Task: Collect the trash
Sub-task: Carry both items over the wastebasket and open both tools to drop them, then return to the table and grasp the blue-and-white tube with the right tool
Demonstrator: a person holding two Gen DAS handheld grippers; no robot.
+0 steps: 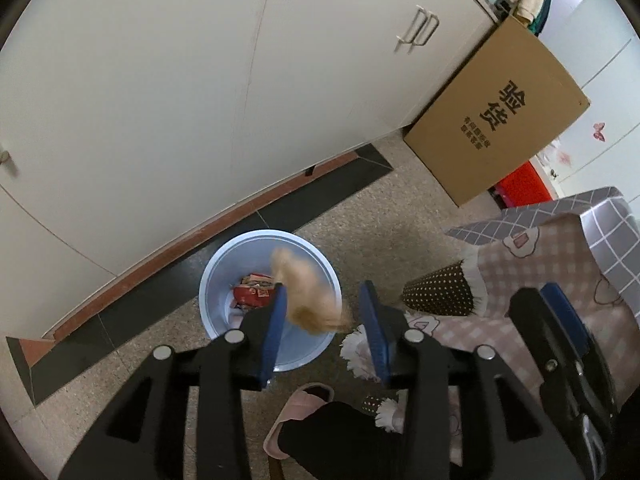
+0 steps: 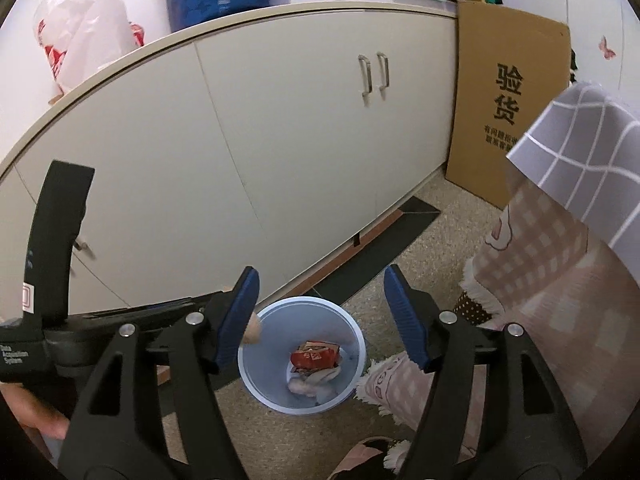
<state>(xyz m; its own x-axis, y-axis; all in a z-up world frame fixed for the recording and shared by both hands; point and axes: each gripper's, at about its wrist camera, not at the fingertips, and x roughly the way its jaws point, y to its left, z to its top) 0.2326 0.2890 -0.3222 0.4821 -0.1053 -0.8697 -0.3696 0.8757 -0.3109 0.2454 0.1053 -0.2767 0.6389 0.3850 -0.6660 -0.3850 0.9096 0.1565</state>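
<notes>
A pale blue waste bin (image 1: pixel 224 280) stands on the speckled floor (image 1: pixel 360 232) before white cabinets (image 1: pixel 160 100), holding a red snack wrapper (image 2: pixel 314 356) and crumpled whitish tissue (image 2: pixel 312 386). The left claw (image 1: pixel 324 304) points steeply down over the bin, its blue pads parted; a blurred tan scrap (image 1: pixel 308 300) is between them, against the pad at 9 o'clock and clear of the other, over the bin's rim. The right claw (image 2: pixel 320 312) tilts down above the same bin, jaws wide and empty. At 3 o'clock of the bin hangs a pink checked cloth (image 2: pixel 560 300) with a white fringe; a cardboard box (image 1: pixel 496 112) leans at 1 o'clock. A pink slipper (image 1: pixel 296 412) lies at 6 o'clock.
</notes>
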